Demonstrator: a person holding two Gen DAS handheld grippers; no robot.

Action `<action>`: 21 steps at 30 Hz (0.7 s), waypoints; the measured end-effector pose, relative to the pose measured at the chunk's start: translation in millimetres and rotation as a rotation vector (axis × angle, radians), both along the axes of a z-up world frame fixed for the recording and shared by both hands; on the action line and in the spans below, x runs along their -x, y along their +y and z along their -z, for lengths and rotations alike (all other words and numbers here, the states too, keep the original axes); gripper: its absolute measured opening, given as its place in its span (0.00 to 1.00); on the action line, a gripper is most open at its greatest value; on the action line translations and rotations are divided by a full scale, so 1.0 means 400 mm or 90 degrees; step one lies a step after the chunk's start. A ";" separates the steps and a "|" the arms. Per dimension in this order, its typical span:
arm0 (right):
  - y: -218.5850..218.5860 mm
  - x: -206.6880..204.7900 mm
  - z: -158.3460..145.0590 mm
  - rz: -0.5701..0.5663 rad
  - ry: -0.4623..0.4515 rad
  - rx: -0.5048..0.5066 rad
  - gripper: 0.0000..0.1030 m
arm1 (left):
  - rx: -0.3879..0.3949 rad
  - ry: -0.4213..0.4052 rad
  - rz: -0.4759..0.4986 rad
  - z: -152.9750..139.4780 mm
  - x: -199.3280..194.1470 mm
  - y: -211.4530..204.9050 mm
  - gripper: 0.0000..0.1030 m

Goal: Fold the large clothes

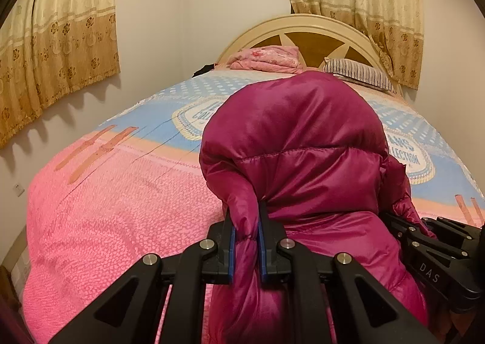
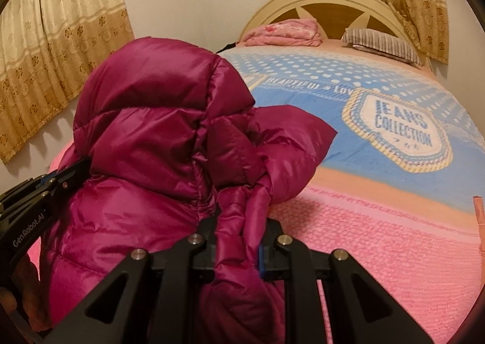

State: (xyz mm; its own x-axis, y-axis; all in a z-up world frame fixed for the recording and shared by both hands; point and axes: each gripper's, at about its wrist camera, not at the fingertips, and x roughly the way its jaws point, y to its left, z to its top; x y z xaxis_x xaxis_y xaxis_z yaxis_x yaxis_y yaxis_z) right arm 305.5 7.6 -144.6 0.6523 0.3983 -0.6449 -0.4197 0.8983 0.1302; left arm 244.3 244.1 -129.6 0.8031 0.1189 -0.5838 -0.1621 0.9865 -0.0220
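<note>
Jacket (image 1: 303,156) first: your magenta puffer hangs bunched between both tools, lifted over the near, pink end of the bed (image 1: 106,223). Your left hand-held gripper (image 1: 246,219) is pinched narrow on a fold of its fabric, and your right hand-held gripper (image 2: 242,223) is clamped the same way on another bunched fold; each tool shows at the edge of the other's view, close beside it. Ahead of both, the bedspread lies open and flat. Far ahead, against the headboard (image 2: 330,1), sit a folded pink blanket (image 2: 285,32) and a striped pillow (image 2: 382,44), well apart from the jacket. Left of your left tool, the bed's edge drops toward the curtained wall (image 1: 145,26).
</note>
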 end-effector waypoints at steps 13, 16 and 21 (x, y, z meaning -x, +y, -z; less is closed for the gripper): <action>0.040 -0.026 0.037 -0.002 0.020 0.015 0.18 | -0.005 0.033 -0.011 0.067 -0.040 0.021 0.11; 0.049 -0.033 0.059 0.000 0.028 0.020 0.18 | -0.008 0.044 -0.016 0.093 -0.046 0.027 0.12; 0.062 -0.036 0.075 0.002 0.032 0.028 0.18 | -0.018 0.051 -0.017 0.112 -0.056 0.029 0.14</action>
State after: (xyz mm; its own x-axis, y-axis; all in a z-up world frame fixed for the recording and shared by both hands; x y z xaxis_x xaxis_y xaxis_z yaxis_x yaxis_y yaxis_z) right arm 319.8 32.5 -174.6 0.6197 0.3671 -0.6937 -0.4103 0.9050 0.1123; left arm 266.6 255.7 -174.3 0.7503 0.1563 -0.6423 -0.1880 0.9820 0.0193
